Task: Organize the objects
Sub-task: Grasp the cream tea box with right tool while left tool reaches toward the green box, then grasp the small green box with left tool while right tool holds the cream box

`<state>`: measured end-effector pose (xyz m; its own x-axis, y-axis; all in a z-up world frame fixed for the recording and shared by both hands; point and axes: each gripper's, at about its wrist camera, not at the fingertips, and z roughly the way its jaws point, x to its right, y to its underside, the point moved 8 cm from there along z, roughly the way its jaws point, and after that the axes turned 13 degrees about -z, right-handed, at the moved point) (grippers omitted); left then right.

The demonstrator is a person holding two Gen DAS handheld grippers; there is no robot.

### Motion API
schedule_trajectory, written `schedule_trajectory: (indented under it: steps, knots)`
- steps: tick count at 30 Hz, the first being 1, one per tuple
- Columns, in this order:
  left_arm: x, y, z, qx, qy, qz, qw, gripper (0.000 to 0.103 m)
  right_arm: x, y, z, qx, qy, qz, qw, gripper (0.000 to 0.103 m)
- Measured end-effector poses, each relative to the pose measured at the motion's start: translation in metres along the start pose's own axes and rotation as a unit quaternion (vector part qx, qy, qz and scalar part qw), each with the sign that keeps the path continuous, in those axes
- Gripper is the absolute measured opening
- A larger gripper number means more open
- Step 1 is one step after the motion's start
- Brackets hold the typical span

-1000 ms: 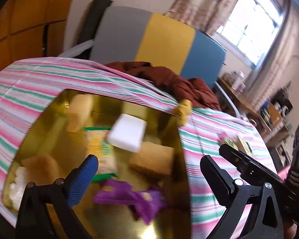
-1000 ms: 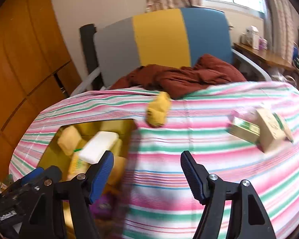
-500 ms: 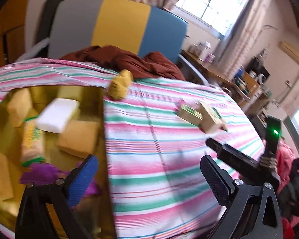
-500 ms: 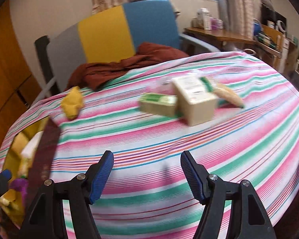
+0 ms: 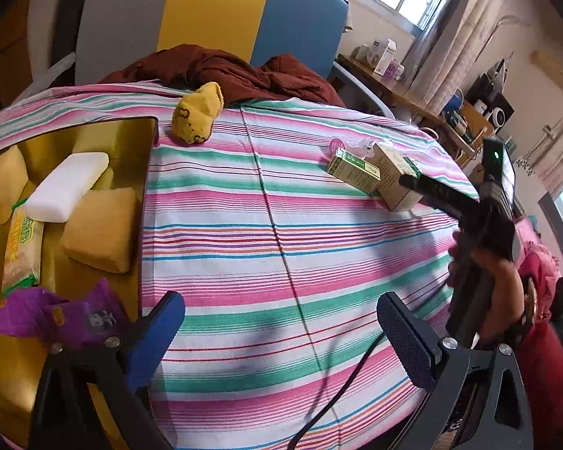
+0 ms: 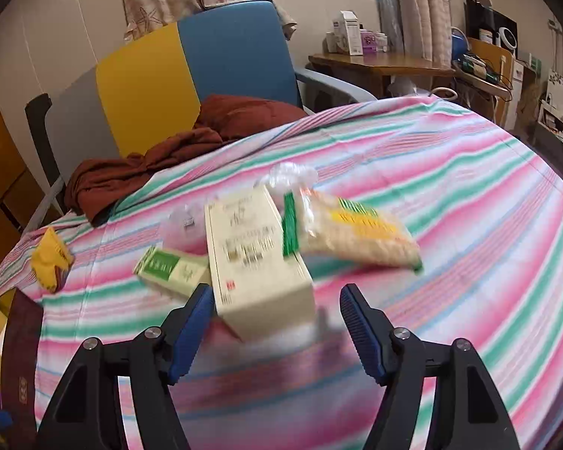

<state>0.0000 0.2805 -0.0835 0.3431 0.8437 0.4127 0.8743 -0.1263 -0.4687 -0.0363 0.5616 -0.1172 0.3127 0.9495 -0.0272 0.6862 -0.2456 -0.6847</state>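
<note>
A gold box (image 5: 146,138) at the table's left holds sponges, a white block (image 5: 65,185), a snack packet and a purple wrapper (image 5: 52,317). A yellow sock (image 5: 197,114) lies beside its far corner. My left gripper (image 5: 281,341) is open and empty over the striped cloth. My right gripper (image 6: 276,322) is open, its jaws either side of the near end of a cream carton (image 6: 253,258). A small green box (image 6: 170,268) lies left of the carton, a snack packet (image 6: 353,234) to its right. The right gripper shows in the left view (image 5: 431,187).
A striped cloth (image 5: 281,232) covers the table. A chair with a brown garment (image 5: 225,71) stands behind it. A clear plastic bag (image 6: 291,176) lies behind the carton. A desk with boxes (image 6: 379,63) stands at the back right.
Both grippers swung right, away from the gold box. My right gripper closed in on the cream carton, which now sits between its open jaws.
</note>
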Motion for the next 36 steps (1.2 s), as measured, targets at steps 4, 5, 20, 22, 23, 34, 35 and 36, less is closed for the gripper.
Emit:
schedule_trajectory:
  steps: [4, 5, 20, 22, 23, 34, 35, 36]
  knots:
    - [0.003, -0.002, 0.002, 0.001, -0.004, 0.007, 1.0000, 0.103, -0.009, -0.006, 0.014, -0.010, -0.004, -0.035, 0.999, 0.064]
    - [0.003, -0.003, 0.003, 0.000, -0.005, 0.006, 1.0000, 0.103, -0.012, -0.007, 0.015, -0.008, -0.002, -0.047, 0.999, 0.058]
    - [0.024, -0.036, 0.040, -0.005, -0.027, -0.011, 0.9996, 0.103, -0.046, 0.025, -0.030, 0.019, -0.056, -0.081, 0.995, 0.051]
    - [0.031, -0.043, 0.053, -0.008, -0.031, -0.013, 0.9994, 0.103, -0.031, 0.027, -0.033, 0.024, -0.023, -0.073, 0.997, 0.051]
    - [0.037, -0.047, 0.060, -0.009, -0.033, -0.014, 0.9993, 0.103, -0.024, 0.027, -0.034, 0.024, -0.002, -0.073, 0.997, 0.051]
    - [0.083, -0.067, 0.137, -0.046, -0.041, -0.044, 0.9971, 0.103, 0.003, 0.034, -0.031, 0.047, 0.041, -0.062, 0.996, 0.051]
    - [0.085, -0.069, 0.140, -0.043, -0.048, -0.048, 0.9968, 0.103, 0.002, 0.035, -0.031, 0.049, 0.041, -0.061, 0.996, 0.052]
    - [0.089, -0.073, 0.143, -0.036, -0.051, -0.055, 0.9965, 0.103, 0.003, 0.036, -0.032, 0.051, 0.041, -0.060, 0.996, 0.052]
